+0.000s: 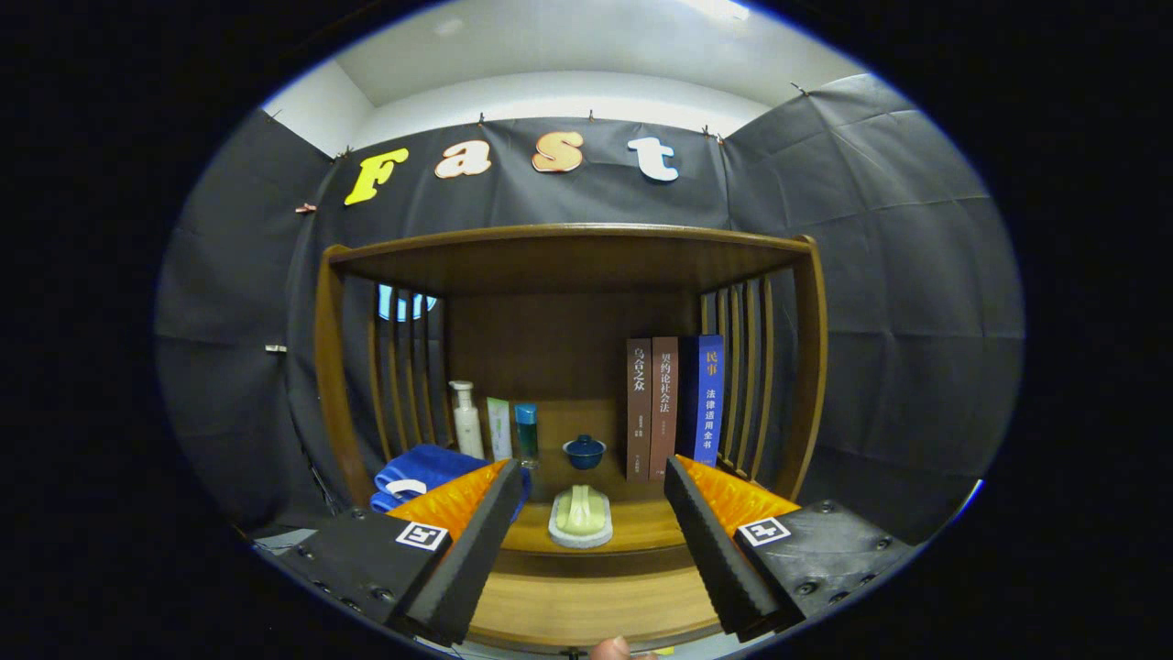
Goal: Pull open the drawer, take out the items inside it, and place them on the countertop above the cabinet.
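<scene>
Countertop (586,541) — fingers (476,532) apart; empty

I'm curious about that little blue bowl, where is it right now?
In the gripper view, the blue bowl sits on the countertop beyond the open jaws, behind the green brush, with bottles to its left and books to its right.

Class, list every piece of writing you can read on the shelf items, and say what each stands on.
"乌合之众": dark brown book spine.
"民事" and "法律适用全书": blue book spine.
Reddish-brown book spine: title too blurred to read surely.
White pump bottle: print too small.
Black-and-orange gripper, jaws open: square pattern tags, no words.
</scene>
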